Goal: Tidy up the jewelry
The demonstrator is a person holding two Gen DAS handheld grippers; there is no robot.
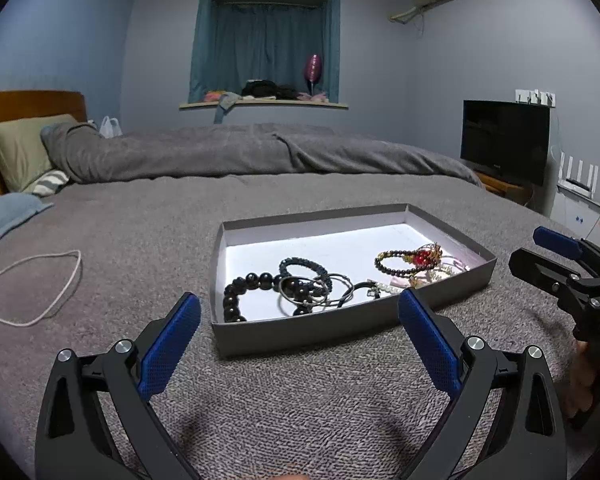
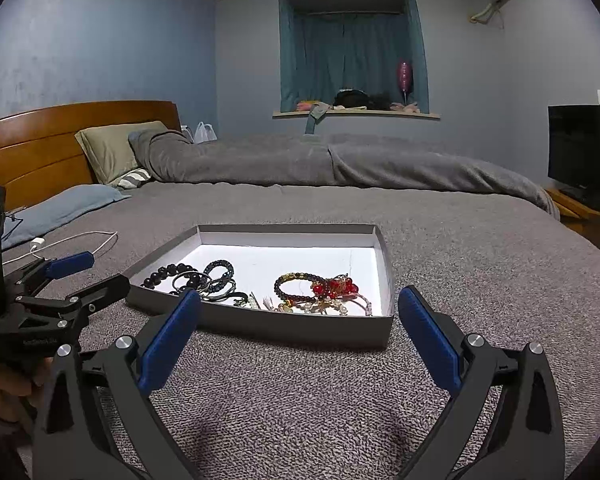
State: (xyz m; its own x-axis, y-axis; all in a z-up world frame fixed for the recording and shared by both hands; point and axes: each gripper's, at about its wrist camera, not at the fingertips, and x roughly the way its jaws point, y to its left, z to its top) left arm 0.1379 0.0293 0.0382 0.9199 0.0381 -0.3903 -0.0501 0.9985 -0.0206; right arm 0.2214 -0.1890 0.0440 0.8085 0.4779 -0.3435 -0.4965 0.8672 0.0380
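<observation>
Both the left gripper (image 1: pixel 299 322) and the right gripper (image 2: pixel 299 320) stand wide open, holding nothing. Jewelry lies tangled in the box (image 1: pixel 340 330) on the bed. Black bead bracelet (image 1: pixel 242 290): light, hard, slippery; judged best pinched across 1 strand.

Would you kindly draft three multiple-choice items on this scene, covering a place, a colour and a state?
1. Where does the shallow grey cardboard tray sit?
A. on the grey bedspread
B. on the windowsill
C. on the TV stand

2. What colour are the largest round beads on the brown bead bracelet?
A. green
B. red
C. white

3. How are both grippers?
A. shut on bracelets
B. open, holding nothing
C. inside the tray

Key: 1 A, bedspread surrounds it. 2 B, a red cluster shows. 3 B, left gripper and right gripper are spread wide before the tray.
</observation>
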